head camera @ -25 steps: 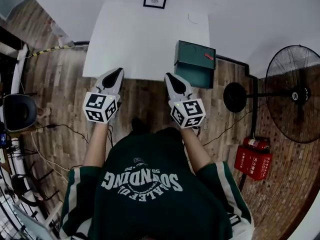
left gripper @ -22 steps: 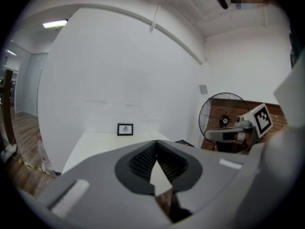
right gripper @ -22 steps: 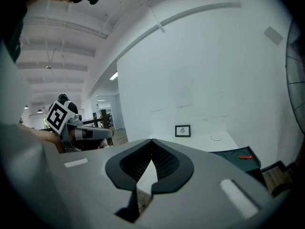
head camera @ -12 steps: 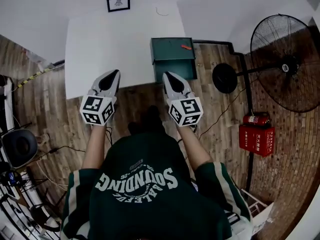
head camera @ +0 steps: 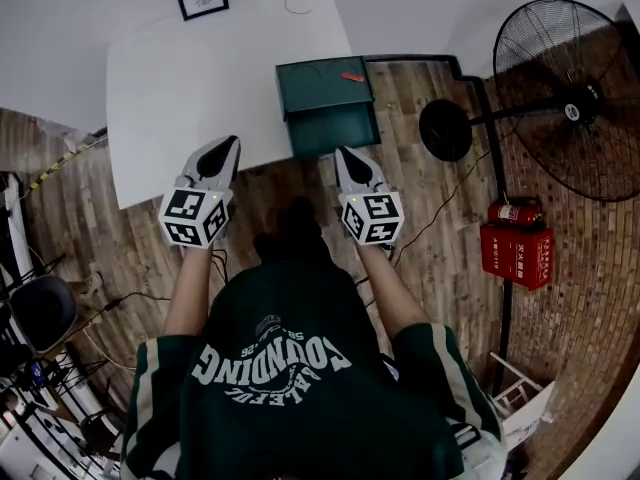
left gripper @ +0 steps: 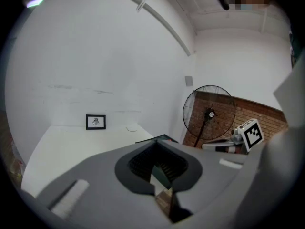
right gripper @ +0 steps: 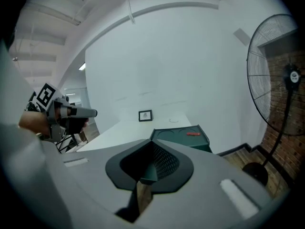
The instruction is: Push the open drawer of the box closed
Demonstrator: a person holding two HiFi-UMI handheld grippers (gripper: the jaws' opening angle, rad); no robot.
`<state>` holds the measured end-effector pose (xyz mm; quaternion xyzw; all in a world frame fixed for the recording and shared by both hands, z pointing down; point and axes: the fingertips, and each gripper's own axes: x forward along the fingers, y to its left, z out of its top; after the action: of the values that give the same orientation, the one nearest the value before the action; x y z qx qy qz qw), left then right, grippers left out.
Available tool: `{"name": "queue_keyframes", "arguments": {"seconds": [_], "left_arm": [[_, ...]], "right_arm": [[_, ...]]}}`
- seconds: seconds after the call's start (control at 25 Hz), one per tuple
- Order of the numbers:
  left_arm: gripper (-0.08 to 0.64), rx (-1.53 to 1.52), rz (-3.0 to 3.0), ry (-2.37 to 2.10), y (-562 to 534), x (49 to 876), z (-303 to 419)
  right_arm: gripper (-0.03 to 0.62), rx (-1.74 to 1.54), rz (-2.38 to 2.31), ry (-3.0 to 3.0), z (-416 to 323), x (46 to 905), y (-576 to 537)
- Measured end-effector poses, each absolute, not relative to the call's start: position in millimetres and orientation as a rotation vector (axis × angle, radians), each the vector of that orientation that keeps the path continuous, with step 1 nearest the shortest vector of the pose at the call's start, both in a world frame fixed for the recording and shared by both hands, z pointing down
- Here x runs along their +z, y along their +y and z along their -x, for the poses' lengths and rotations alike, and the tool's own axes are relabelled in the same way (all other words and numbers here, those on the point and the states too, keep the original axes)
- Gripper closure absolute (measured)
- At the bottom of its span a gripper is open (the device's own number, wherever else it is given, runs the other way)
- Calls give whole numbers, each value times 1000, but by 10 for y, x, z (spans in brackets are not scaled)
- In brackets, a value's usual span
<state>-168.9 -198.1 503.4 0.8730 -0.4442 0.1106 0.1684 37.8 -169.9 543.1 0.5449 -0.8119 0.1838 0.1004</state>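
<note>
Approach phase here: the green box (head camera: 322, 86) sat on the near right corner of the white desk (head camera: 200, 88), with its drawer (head camera: 335, 130) sticking out toward the person, past the desk edge. The right hand-held gripper (head camera: 350, 156) hovered just beside the drawer front with its jaws pressed together and nothing between them, and I could not tell if the tips were touching it. The left hand-held gripper (head camera: 226, 148) hung at the desk's near edge, well apart from the box, its jaws together too and empty. So the push looked not yet begun. By my read, the next move called for setting the closed right tips squarely on the drawer front and driving straight away from the body, in line with the box; the left could brace the box if it slid
</note>
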Motion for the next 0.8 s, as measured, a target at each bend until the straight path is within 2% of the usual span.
{"name": "queue_keyframes", "arguments": {"seconds": [0.56,0.64,0.8], "left_arm": [[508,378,-2417,-1270,-1987,5247,1753],[508,382,-2408,-1281,-2002,5259,1789],[508,389,-2391,-1305,-2029,5268,1856]], "right_arm": [[588,807,-1576,-2143,-723,6649,-1481],[531,847,-1558,-2092,-742,6790,-1498],[488,910,-1525,-2057,-734,6968,-1576]]}}
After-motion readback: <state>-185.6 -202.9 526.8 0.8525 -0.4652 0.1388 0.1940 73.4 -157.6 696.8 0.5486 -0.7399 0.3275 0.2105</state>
